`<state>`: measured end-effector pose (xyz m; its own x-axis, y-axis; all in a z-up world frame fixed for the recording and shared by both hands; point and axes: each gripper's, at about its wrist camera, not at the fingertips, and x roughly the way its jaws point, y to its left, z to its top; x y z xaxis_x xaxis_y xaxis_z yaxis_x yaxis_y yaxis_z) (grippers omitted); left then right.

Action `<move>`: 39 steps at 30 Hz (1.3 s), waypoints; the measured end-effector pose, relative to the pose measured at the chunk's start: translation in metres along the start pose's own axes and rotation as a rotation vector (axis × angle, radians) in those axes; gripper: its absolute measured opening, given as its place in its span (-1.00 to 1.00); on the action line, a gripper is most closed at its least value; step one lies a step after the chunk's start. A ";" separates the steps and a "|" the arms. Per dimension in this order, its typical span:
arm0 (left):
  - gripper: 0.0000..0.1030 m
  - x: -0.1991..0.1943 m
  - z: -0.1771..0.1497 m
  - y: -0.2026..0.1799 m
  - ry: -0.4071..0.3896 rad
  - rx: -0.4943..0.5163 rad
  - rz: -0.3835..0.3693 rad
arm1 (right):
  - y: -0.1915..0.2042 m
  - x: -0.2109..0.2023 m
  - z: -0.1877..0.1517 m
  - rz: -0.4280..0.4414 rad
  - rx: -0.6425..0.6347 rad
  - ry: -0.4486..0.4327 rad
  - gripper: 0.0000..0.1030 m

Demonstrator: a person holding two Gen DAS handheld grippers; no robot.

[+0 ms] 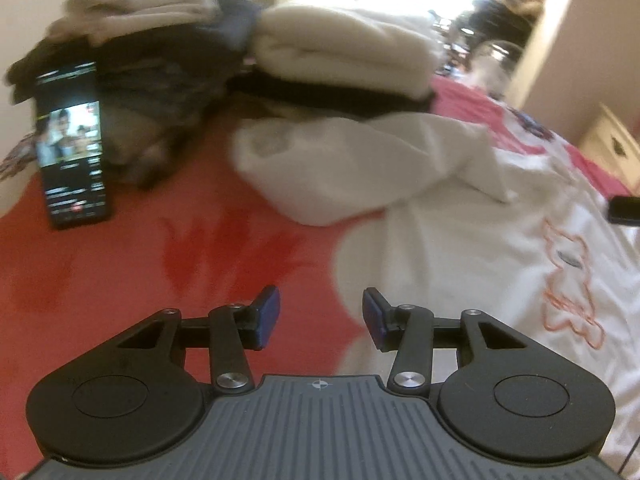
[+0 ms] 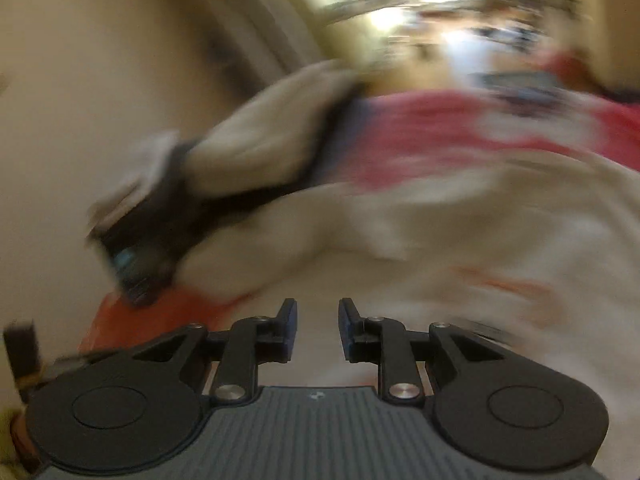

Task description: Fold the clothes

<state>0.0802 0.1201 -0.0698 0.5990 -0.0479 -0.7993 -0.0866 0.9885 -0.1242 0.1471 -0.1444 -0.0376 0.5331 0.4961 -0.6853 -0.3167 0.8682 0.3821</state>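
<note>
Looking along my left fingers: my left gripper [image 1: 322, 318] hangs over the red bedspread [image 1: 120, 280], jaws wide apart, nothing between them.
Folded so far, left view: a cream stack [image 1: 344, 48] sits on a dark garment [image 1: 332, 94] at the far middle; a beige pile [image 1: 132, 4] tops dark clothes at the far left.
Loose piece, left view: a white garment [image 1: 360, 164] lies rumpled in the middle, just near of the stacks, not squared up.
Other things, left view: a phone [image 1: 74, 148] leans against the far-left pile, screen lit.
Right view: heavily blurred; my right gripper [image 2: 318, 330] has its jaws apart with a narrower gap, empty, over pale cloth.
Stacks, right view: a cream fold on dark cloth [image 2: 256, 160] shows at the left; detail is lost.
Progress, my judgement: several pieces lie folded and stacked; the rumpled white one looks left to fold.
</note>
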 end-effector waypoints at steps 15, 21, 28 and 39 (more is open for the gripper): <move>-0.11 -0.003 -0.028 0.103 0.077 -0.385 0.058 | 0.236 0.243 0.030 -0.046 -0.720 0.170 0.12; -0.11 -0.003 -0.031 0.109 0.076 -0.379 0.058 | 0.222 0.275 0.036 -0.100 -0.597 0.248 -0.78; -0.11 -0.015 -0.018 0.098 0.027 -0.327 0.023 | 0.180 0.141 0.073 0.130 -0.491 -0.038 -0.80; -0.11 -0.013 -0.007 0.043 0.026 -0.128 -0.032 | 0.021 -0.099 -0.001 0.069 -0.470 -0.131 0.01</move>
<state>0.0630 0.1621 -0.0693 0.5820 -0.0842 -0.8088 -0.1700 0.9600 -0.2223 0.0866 -0.1754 0.0376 0.5831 0.5760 -0.5729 -0.6583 0.7483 0.0823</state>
